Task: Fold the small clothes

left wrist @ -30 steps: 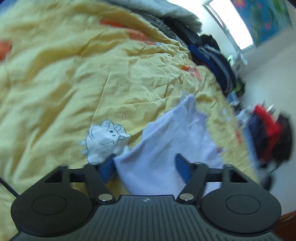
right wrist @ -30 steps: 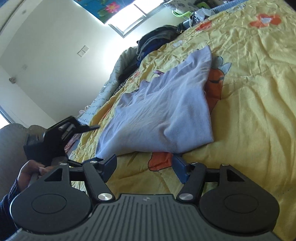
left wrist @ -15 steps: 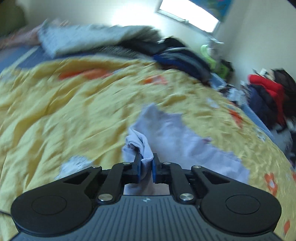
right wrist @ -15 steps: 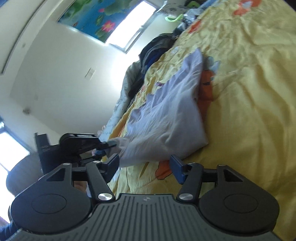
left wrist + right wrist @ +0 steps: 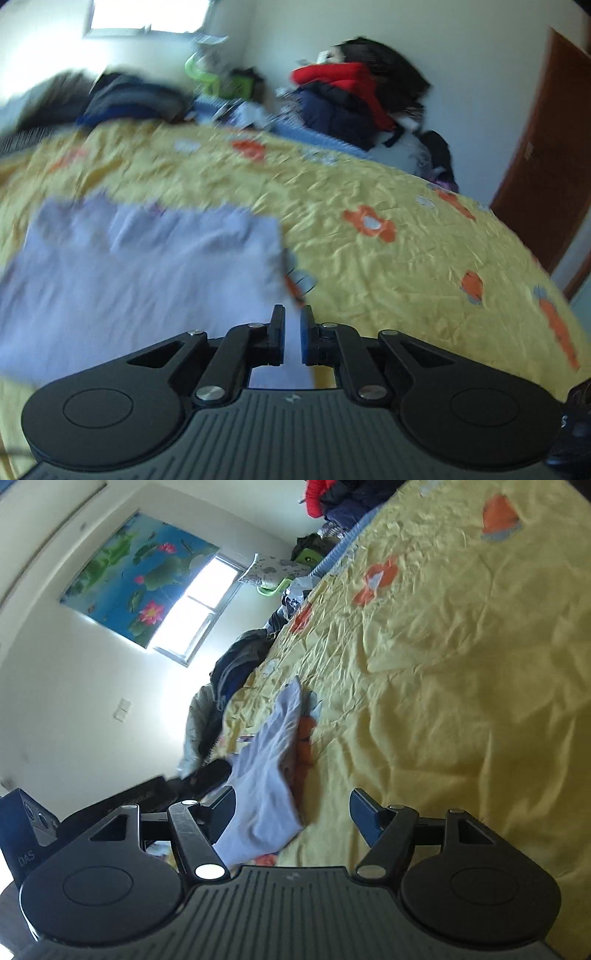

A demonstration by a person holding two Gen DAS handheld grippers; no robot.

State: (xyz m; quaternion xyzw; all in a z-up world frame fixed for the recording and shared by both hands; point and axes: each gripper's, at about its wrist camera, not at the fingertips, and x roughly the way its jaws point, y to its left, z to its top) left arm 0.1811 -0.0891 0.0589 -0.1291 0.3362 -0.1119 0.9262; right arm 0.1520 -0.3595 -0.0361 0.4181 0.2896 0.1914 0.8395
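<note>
Lavender jersey, a small garment (image 5: 140,266), lies spread on the yellow bedspread (image 5: 406,258) in the left wrist view. It is towards the near edge of the bed and well apart from the heap of dark clothes (image 5: 133,103) along the far edge. The left gripper (image 5: 291,332) sits over the garment's near corner. Its jaws have just been closing and now stand all but together, with pale cloth showing in the narrow slit between them, so it looks pinched on that corner (motion blur keeps this from being certain). In the right wrist view the same garment runs as a long rumpled strip across the bedspread, its near end bunched and raised off the bed on the side where the other tool shows dark and blurred. The right gripper (image 5: 291,819) has just been opening its jaws and holds them wide. The garment's bunched end lies by one finger, with bare bedspread before the other and nothing pressed between the pads. The step in hand appears to be the first fold, with one corner taken and the second not yet. The next move probably calls for the right gripper to close on the neighbouring corner. Both hands could then carry that edge together across the cloth towards its far end and lay it flat without dragging the layer beneath.
</note>
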